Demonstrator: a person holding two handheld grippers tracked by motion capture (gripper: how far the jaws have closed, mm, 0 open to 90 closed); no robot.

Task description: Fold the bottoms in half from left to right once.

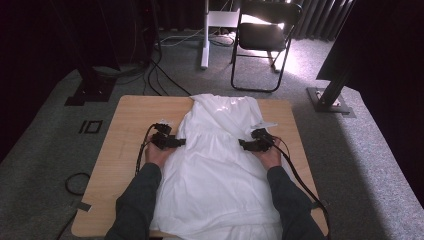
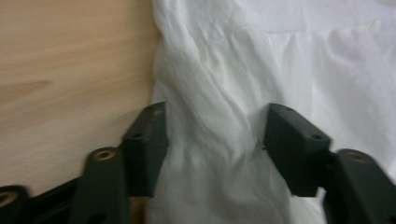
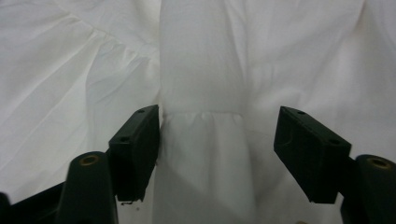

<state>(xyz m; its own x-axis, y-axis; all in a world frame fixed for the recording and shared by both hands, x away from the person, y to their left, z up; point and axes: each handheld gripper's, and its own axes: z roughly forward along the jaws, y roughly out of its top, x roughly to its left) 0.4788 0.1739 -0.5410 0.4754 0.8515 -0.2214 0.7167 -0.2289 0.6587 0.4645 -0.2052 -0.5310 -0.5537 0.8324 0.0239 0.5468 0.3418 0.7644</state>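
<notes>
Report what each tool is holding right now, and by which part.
Nothing is held. Both the left tool and the right tool stand open over the white dress, at its left and right edges near the waist seam.

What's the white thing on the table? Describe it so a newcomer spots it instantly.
On the wooden table, a white garment lies flat, running from the far edge to the near edge. The left gripper and right gripper sit at its sides, jaws open. It is the table's one pale cloth item.
</notes>
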